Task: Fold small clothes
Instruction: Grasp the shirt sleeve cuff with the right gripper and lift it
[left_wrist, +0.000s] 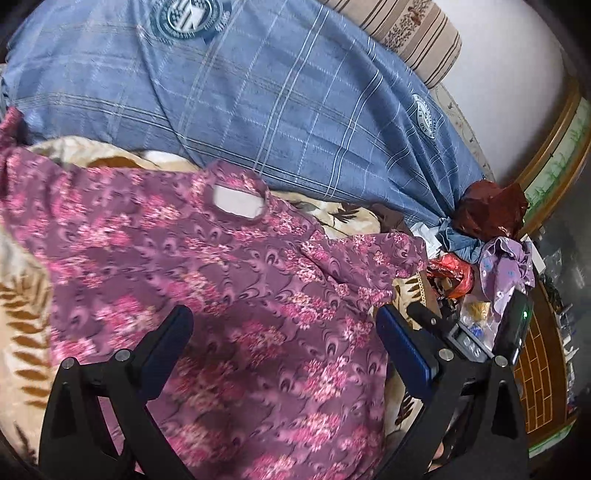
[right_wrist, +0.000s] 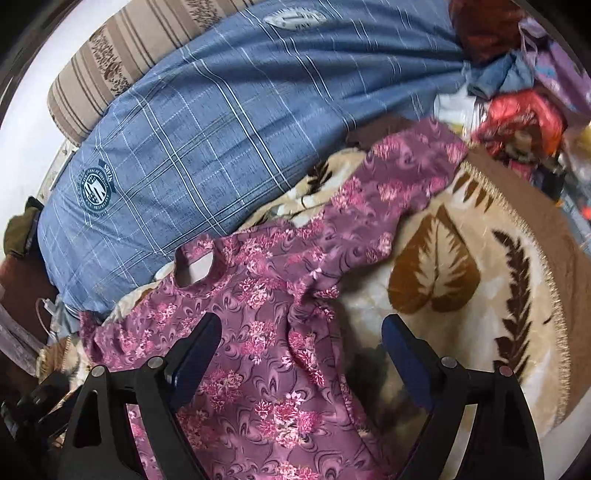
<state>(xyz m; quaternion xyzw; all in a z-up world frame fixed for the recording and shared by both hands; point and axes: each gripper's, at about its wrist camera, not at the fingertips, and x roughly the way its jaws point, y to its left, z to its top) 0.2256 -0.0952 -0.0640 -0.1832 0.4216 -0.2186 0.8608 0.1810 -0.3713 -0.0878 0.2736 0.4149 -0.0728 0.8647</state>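
Right wrist view, floral top (right_wrist: 266, 332) flat, neckline toward blue quilt (right_wrist: 207, 140).

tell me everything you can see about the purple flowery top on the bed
The purple floral top is a thin, soft-looking fabric printed with pink flower clusters and dark swirls. It has a round neck opening and a long sleeve stretched away toward the clutter. It lies spread out, slightly wrinkled and not yet folded, on a cream leaf-patterned blanket, its collar end near a blue plaid cushion. Both tongs, left and right, are open over it, gripping nothing.
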